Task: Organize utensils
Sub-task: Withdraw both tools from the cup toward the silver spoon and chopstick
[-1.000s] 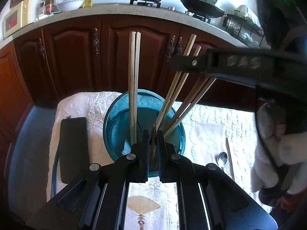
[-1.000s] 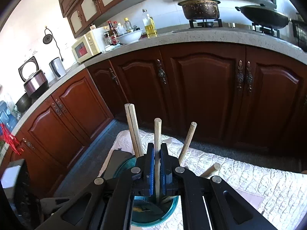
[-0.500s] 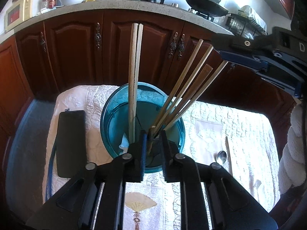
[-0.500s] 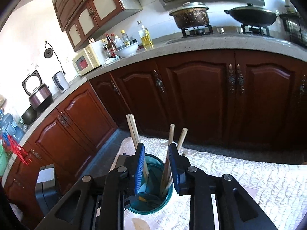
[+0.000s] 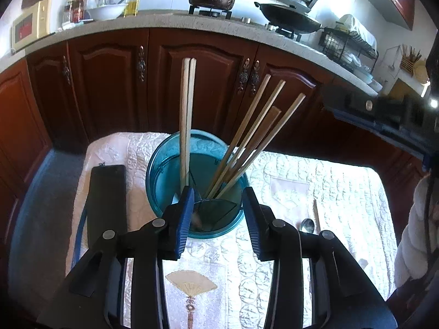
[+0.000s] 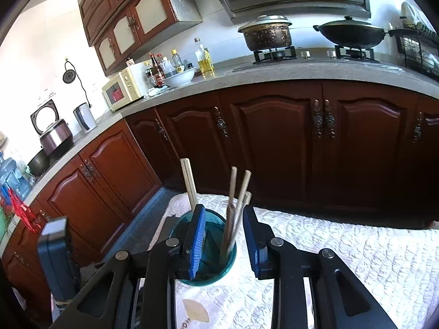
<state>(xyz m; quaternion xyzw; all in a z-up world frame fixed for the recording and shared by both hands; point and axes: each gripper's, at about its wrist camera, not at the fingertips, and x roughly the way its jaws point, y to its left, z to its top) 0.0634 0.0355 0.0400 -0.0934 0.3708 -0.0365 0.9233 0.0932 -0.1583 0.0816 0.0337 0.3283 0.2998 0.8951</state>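
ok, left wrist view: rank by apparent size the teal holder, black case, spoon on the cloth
1. teal holder
2. black case, close to the holder in apparent size, so that order is unsure
3. spoon, clearly smallest

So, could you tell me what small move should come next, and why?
Probably move the right tongs toward the spoon still lying on the cloth right of the holder. Both tongs are open and empty, and the chopsticks already stand in it.
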